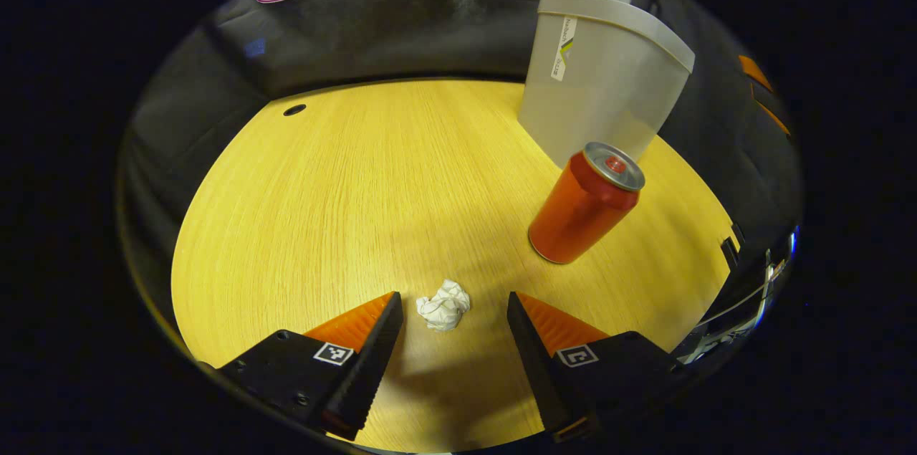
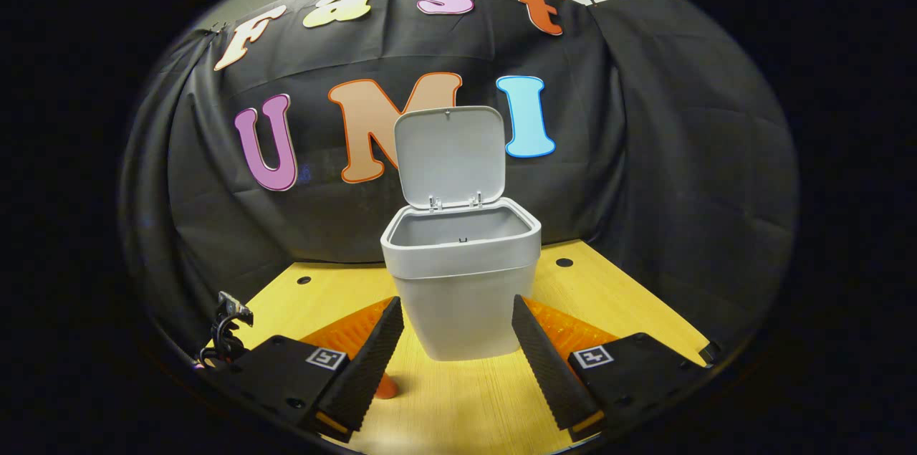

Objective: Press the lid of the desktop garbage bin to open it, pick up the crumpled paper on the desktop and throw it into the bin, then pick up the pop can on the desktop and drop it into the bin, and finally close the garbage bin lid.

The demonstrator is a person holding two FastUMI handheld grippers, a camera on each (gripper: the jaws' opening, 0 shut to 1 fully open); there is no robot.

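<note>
Setting: a black cloth wall is enclosing a booth, and a wood-grain tabletop (image 1: pixel 344 211) is carrying all the task items.
Garbage bin: the garbage bin (image 2: pixel 462 297) is standing at the centre of the right gripper view, and at the upper right of the left gripper view.
Lid: the lid (image 2: pixel 450 154) is standing raised behind the mouth of the bin, so the opening step is judged complete. The visible part of the interior is showing no contents.
Crumpled paper: the crumpled paper (image 1: pixel 444 304) is lying on the tabletop at the lower centre of the left gripper view, between the two fingers and just ahead of their tips.
Pop can: the pop can (image 1: pixel 584 204) is standing on the tabletop at the right of centre in the left gripper view, in front of the bin and apart from the paper.
Left gripper: the left gripper (image 1: pixel 455 315) is spread wide and is touching nothing.
Right gripper: the right gripper (image 2: pixel 458 340) is also released, with its fingers framing the lower part of the bin without contact.
Step in hand: the paper pickup is being lined up.
Next move: the left gripper is needing to advance until the paper is sitting between the pads, then clench gently, since the paper is light and could be nudged away.
</note>
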